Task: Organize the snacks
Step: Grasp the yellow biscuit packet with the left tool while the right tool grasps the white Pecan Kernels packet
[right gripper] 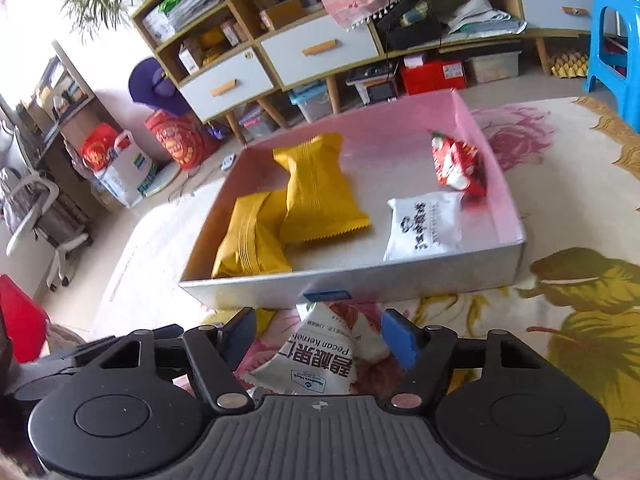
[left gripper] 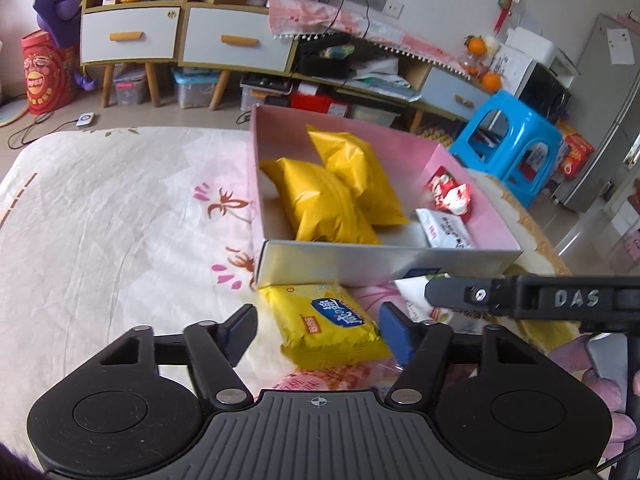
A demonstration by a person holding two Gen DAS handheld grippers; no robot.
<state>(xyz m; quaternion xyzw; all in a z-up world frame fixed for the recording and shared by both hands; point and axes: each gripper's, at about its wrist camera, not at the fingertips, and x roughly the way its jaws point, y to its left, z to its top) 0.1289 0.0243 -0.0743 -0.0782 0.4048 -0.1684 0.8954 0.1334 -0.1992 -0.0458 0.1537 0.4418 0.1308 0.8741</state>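
A pink-lined box (left gripper: 456, 258) (right gripper: 352, 286) stands on the flowered cloth. Two yellow packets (left gripper: 328, 196) (right gripper: 304, 204), a red packet (left gripper: 448, 194) (right gripper: 458, 164) and a white packet (left gripper: 446, 228) (right gripper: 424, 226) lie in it. My left gripper (left gripper: 318, 330) is open around a yellow snack pack (left gripper: 326, 326) lying in front of the box. My right gripper (right gripper: 318, 338) is open around a white pecan kernel bag (right gripper: 320, 354) lying in front of the box; it enters the left wrist view as a black bar (left gripper: 528, 298).
Cabinets with drawers (left gripper: 184, 36) (right gripper: 280, 60) line the far wall, with storage bins under them. A blue plastic stool (left gripper: 508, 144) (right gripper: 612, 40) stands to the right of the table. A red bucket (left gripper: 44, 76) sits on the floor at left.
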